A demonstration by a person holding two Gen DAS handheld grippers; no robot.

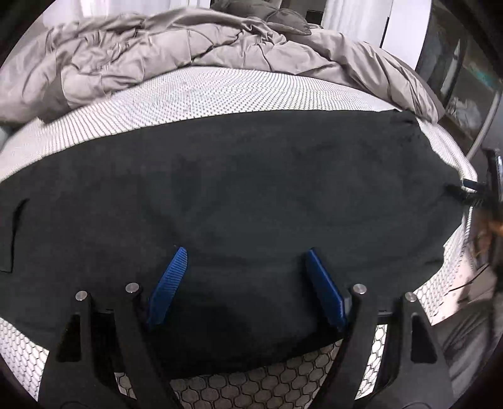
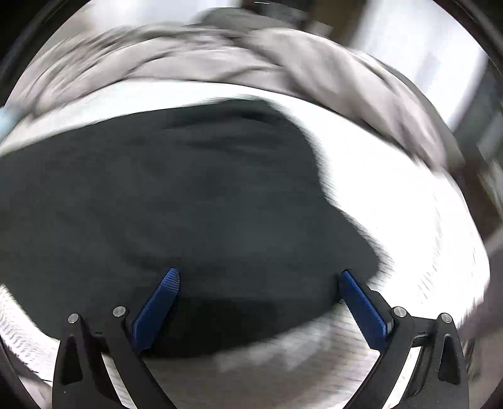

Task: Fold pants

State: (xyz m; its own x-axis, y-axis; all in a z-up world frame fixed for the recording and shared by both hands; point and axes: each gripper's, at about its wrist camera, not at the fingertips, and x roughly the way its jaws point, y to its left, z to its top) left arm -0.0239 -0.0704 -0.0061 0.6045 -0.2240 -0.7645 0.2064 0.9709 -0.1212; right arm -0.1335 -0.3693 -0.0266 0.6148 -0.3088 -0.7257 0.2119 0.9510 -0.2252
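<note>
Black pants lie spread flat across the white patterned mattress. My left gripper hovers over their near edge, its blue pads wide apart and empty. In the right wrist view, which is motion-blurred, the same pants fill the left and middle, with one end of them reaching to about the right pad. My right gripper stands open above the near edge of the fabric, nothing between its blue fingers. The right gripper's tip also shows at the far right edge of the left wrist view, by the pants' end.
A rumpled grey duvet is heaped along the far side of the bed. A dark pillow sits behind it. Bare mattress lies to the right of the pants. Dark furniture stands past the bed's right side.
</note>
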